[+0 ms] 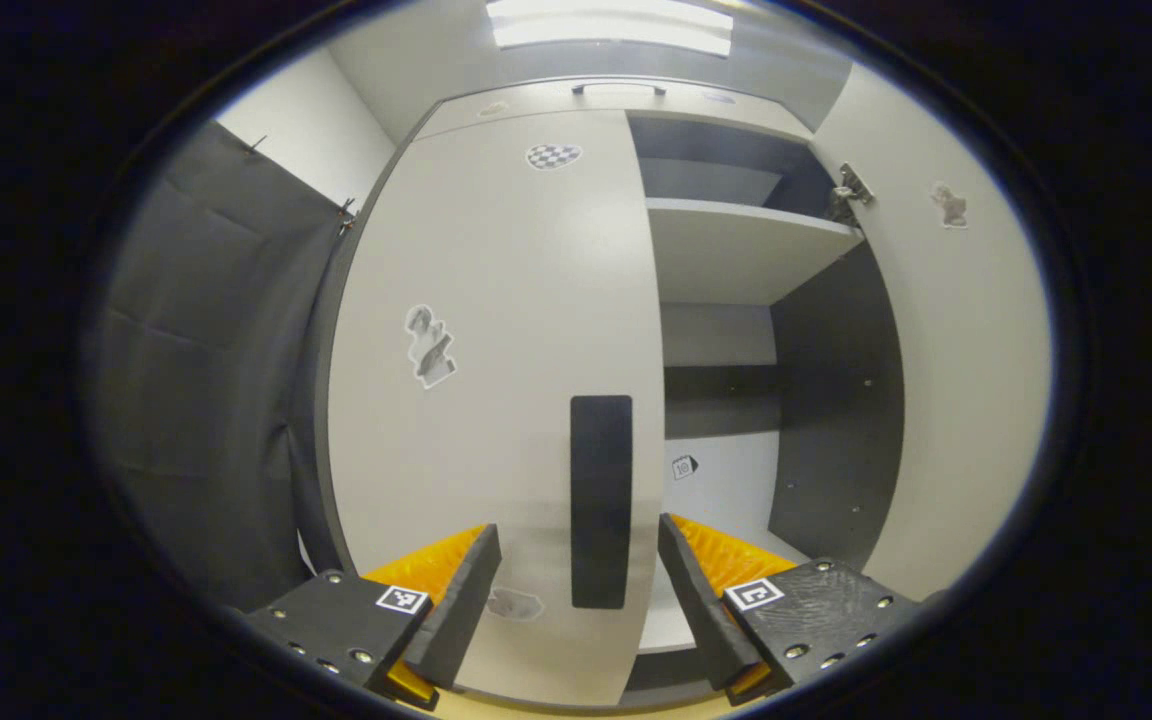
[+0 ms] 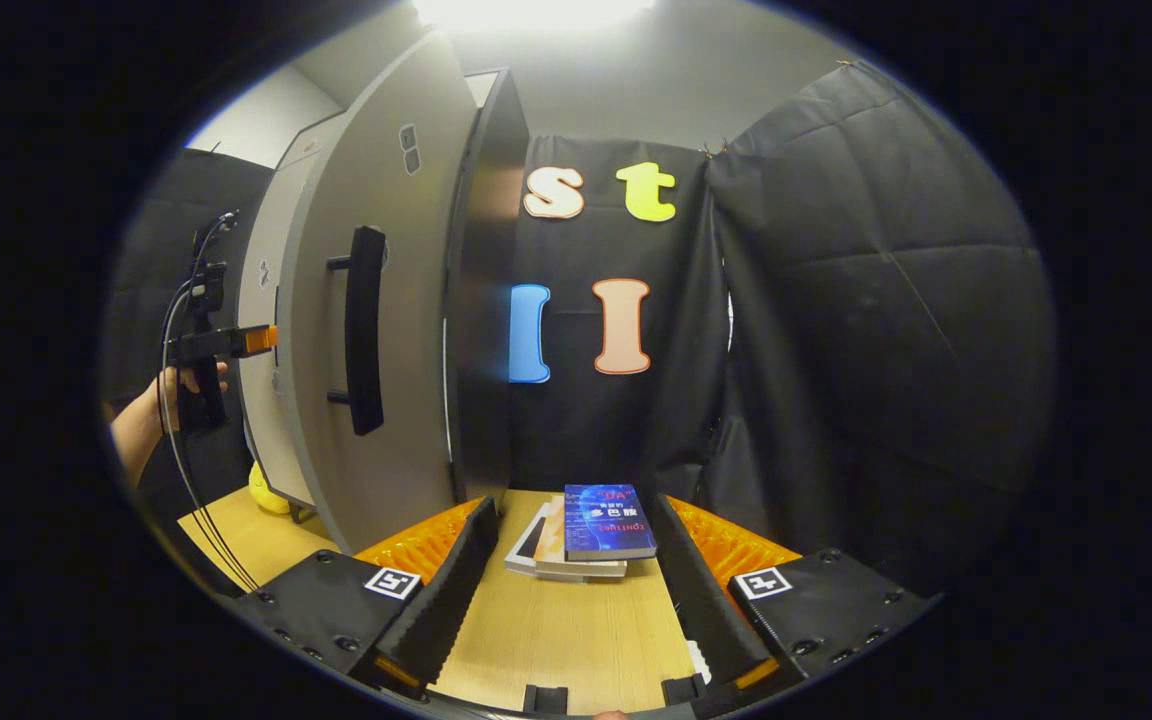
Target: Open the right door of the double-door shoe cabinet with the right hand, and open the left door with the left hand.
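In the left gripper view the left door (image 1: 496, 380) of the shoe cabinet is closed, its dark handle (image 1: 601, 500) between the fingers of the left tongs (image 1: 581, 580), spread wide and gripping nothing. The right door (image 1: 946, 380) stands swung open, baring a shelf (image 1: 736, 245). In the right gripper view the right tongs (image 2: 571, 580) gape wide above the worktop (image 2: 556, 630), books (image 2: 586, 530) ahead

Recording booth: black cloth walls (image 2: 876, 330), shoe cabinet (image 1: 496, 330).
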`<action>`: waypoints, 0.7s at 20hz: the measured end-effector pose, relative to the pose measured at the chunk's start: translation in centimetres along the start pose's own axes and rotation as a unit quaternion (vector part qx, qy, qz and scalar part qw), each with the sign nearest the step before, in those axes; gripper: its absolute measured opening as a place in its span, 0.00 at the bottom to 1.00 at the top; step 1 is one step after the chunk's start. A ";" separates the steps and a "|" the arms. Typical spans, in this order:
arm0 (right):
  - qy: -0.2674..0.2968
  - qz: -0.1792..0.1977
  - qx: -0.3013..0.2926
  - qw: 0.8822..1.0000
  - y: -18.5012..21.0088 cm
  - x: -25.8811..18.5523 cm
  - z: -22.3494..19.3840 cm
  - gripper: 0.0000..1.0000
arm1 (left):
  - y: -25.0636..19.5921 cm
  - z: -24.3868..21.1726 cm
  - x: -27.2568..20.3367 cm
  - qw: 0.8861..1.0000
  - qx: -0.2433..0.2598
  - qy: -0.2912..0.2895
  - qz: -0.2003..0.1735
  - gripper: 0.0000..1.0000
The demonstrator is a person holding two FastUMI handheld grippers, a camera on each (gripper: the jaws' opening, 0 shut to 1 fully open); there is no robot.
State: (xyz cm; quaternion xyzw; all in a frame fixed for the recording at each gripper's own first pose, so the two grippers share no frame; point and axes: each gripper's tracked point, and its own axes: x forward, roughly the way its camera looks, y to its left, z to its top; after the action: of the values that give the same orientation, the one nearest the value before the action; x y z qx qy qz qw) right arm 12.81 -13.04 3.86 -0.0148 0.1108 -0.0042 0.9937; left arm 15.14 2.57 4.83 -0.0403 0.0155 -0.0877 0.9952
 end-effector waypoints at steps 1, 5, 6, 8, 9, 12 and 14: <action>0.001 -0.004 0.002 1.000 -0.4 -0.1 0.0 0.98 | 0.0 0.0 0.4 1.000 -0.001 0.003 -0.001 0.92; -0.006 -0.020 0.011 1.000 -1.4 -0.5 0.5 0.98 | -0.3 -0.3 1.1 1.000 -0.018 0.012 -0.018 0.90; -0.008 -0.023 0.014 1.000 -1.6 -0.7 0.6 0.98 | -0.3 -0.3 1.2 1.000 -0.017 0.012 -0.021 0.87; -0.009 -0.027 0.019 0.999 -1.9 -0.8 0.6 0.98 | -0.2 -0.2 1.1 1.000 -0.011 0.011 -0.020 0.83; -0.009 -0.028 0.021 0.999 -1.9 -0.8 0.6 0.98 | -0.5 -0.2 1.3 0.999 -0.012 0.013 -0.027 0.76; -0.008 -0.026 0.025 0.999 -1.6 -1.0 0.6 0.97 | -1.2 -0.3 1.2 0.999 0.001 0.020 -0.041 0.55; -0.008 -0.024 0.023 0.999 -1.4 -1.3 0.4 0.98 | -1.7 -0.5 1.1 0.998 0.008 0.028 -0.054 0.36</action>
State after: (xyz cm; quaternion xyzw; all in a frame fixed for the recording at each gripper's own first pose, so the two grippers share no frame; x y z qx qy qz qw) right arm 11.64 -14.39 4.62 0.0049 0.1024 -0.0302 0.9943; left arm 15.91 0.70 4.47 -0.0302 0.0405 -0.1422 0.9886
